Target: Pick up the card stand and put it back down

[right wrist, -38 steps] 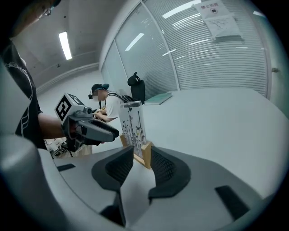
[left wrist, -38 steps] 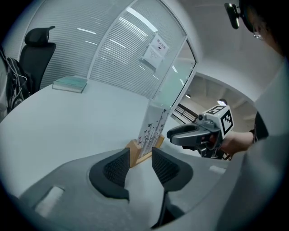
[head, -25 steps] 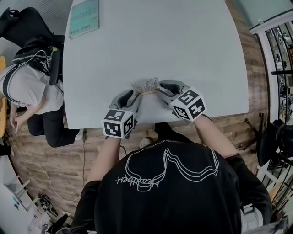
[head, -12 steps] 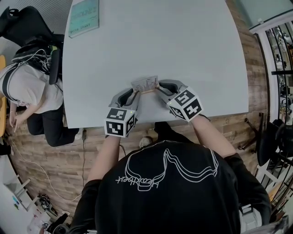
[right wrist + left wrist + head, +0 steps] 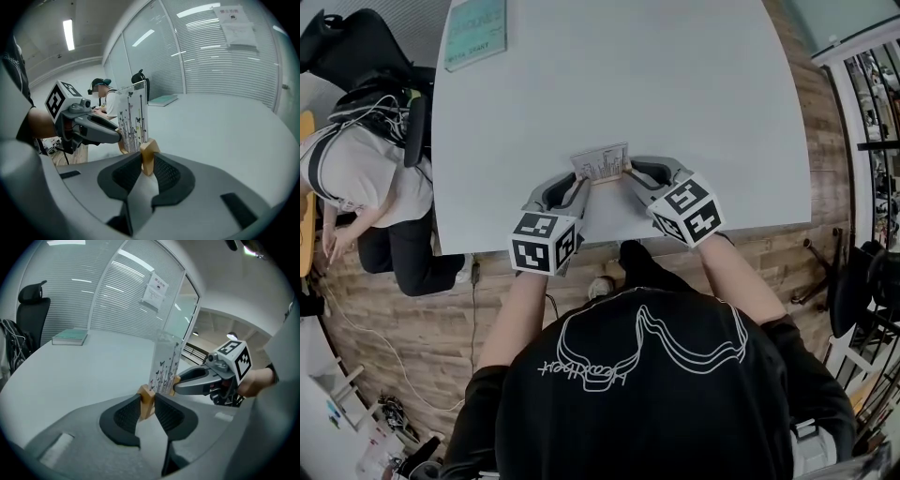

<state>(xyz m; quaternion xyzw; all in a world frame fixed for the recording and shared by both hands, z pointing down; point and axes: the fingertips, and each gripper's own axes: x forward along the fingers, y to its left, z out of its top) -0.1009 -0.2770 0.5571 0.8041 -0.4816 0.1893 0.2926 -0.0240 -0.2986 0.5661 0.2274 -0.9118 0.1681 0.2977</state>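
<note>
The card stand point(image 5: 602, 163), a clear upright holder with a butterfly-print card on a wooden base, is near the front of the white table point(image 5: 694, 84). My left gripper point(image 5: 579, 185) pinches the left end of the base, which shows as a wooden block between its pads point(image 5: 147, 404). My right gripper point(image 5: 628, 174) has the other end of the base between its jaws point(image 5: 147, 161). They are closing, and the pads press on the wood. Each gripper view shows the card point(image 5: 164, 364) point(image 5: 132, 122) and the opposite gripper behind it. I cannot tell whether the base touches the table.
A teal book point(image 5: 476, 33) lies at the table's far left corner. A seated person point(image 5: 356, 178) and a black office chair point(image 5: 347, 47) are left of the table. The table's front edge point(image 5: 609, 239) runs just behind the grippers. Glass walls with blinds stand beyond.
Both grippers' jaws have closed in on the ends of the wooden base. Stand and grippers sit slightly farther from me in the head view.
</note>
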